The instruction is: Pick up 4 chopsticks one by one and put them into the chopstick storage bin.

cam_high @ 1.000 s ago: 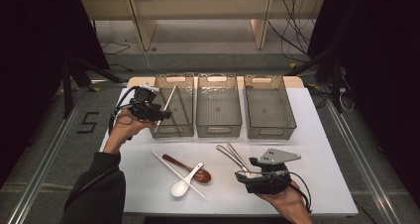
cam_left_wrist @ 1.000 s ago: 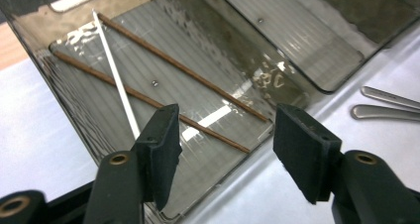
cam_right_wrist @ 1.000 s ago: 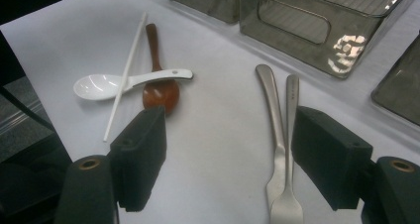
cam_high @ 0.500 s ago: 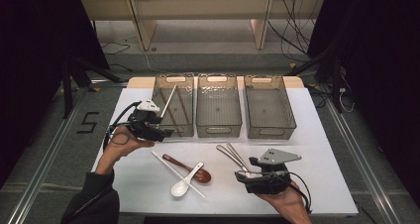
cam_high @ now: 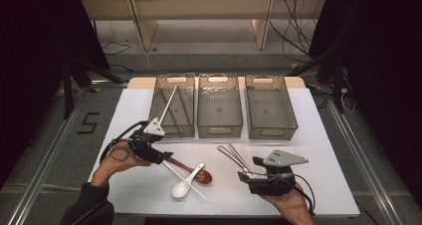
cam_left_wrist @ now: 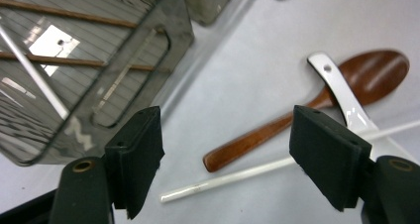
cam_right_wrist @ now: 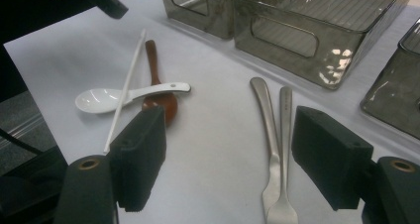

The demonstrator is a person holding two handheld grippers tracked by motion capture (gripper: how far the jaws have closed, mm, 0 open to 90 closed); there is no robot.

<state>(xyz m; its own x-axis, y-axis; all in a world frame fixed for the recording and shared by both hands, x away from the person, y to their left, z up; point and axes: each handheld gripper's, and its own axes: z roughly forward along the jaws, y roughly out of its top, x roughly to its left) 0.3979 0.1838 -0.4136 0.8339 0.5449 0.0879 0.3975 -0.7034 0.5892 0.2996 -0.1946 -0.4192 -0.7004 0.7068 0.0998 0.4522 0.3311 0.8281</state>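
Observation:
My left gripper (cam_high: 166,158) hangs low over the table's near left, jaws open, having just been opening, with nothing gripped. Seen between its jaws (cam_left_wrist: 230,135) are the handle end of a brown wooden spoon (cam_left_wrist: 257,140) and the tip of a white chopstick (cam_left_wrist: 237,177). A white ceramic spoon (cam_high: 183,186) lies across the wooden spoon (cam_high: 194,171) and the chopstick (cam_high: 185,180). My right gripper (cam_high: 247,175) rests open at the near right, pointing at two metal utensils (cam_right_wrist: 277,135) lying side by side.
Three smoky clear bins stand in a row at the back: left bin (cam_high: 174,132), middle bin (cam_high: 219,131), right bin (cam_high: 272,133). A white chopstick (cam_high: 168,103) leans in the left bin above wooden sticks (cam_left_wrist: 74,63). White table (cam_high: 318,150) extends to the right.
My left hand has come away from the left bin, toward the near side and down, to the spoons. The white chopstick stays leaning in the bin. The right hand has not moved.

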